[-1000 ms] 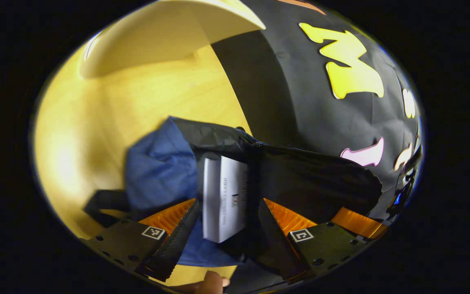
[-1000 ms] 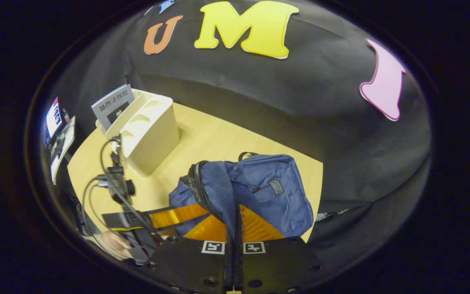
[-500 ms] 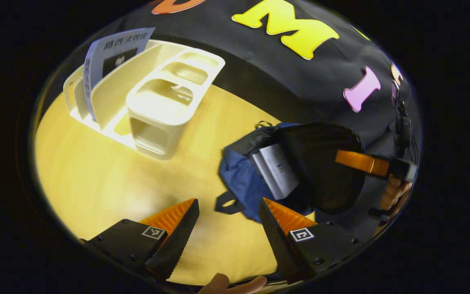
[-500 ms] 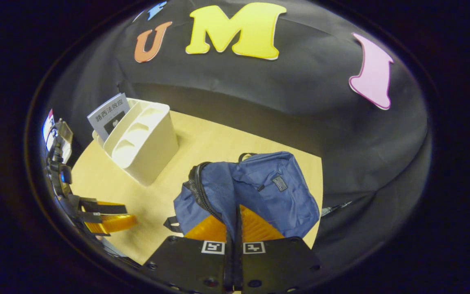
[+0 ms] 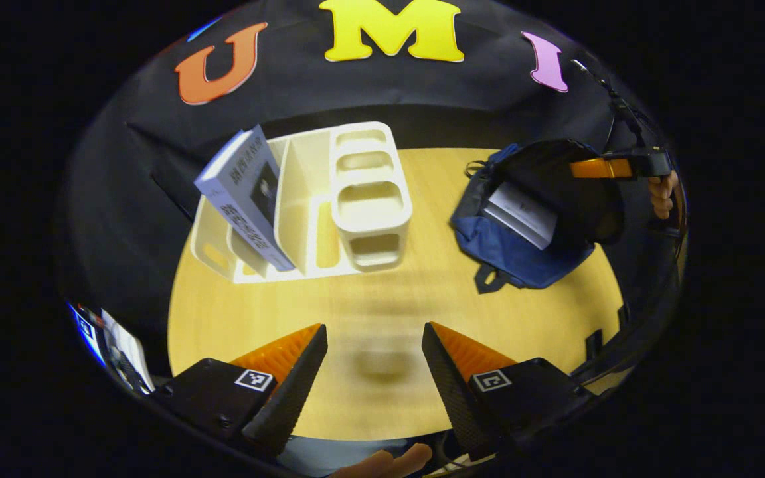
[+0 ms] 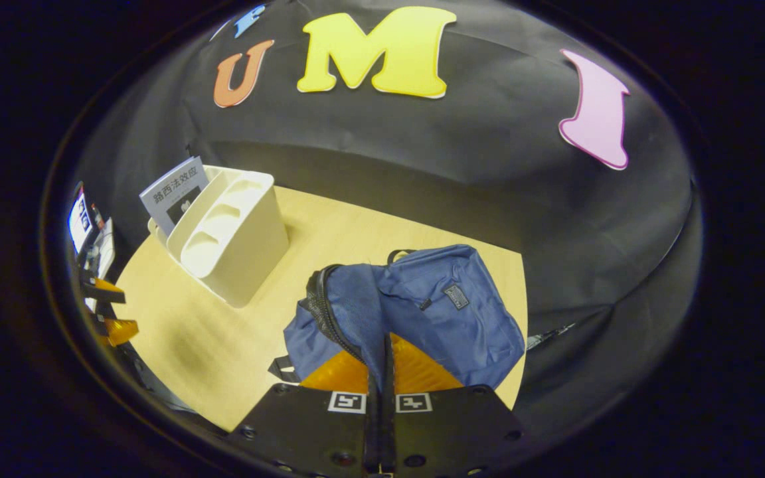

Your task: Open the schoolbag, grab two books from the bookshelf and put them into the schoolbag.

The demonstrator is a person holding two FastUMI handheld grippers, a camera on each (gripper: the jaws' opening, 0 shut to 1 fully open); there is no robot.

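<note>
**Left claw spread over bare table, right claw pinching schoolbag flap**

Left gripper (image 5: 372,345): fingers spread wide, nothing between them, hanging over the wooden table (image 5: 382,318) and aimed forward and down at it. A fingertip of the holding hand (image 5: 382,463) shows at the bottom edge, behind the claw. Slight blur on the table surface ahead.

Ahead and left of the left claw: cream bookshelf (image 5: 329,199) standing on the table, well apart from the fingers. One book (image 5: 244,192) leans tilted in its left slot, top sticking out above the rim. The other slots look hollow.

Ahead and right of the left claw: blue schoolbag (image 5: 522,245) lying on the table, mouth open toward the camera. A white book (image 5: 522,214) sits inside it, partly out of the dark lining.

Right gripper (image 6: 382,362): fingers pressed together on the schoolbag's flap edge by the zipper, holding the opening up. In the left gripper view, this gripper reaches in from the right at the bag's upper lip, with the holding hand (image 5: 661,192) behind it.

From the right claw: bag body directly ahead, touching the fingers; bookshelf ahead and left, apart from the bag; the left gripper shows at the far left edge, low.
</note>
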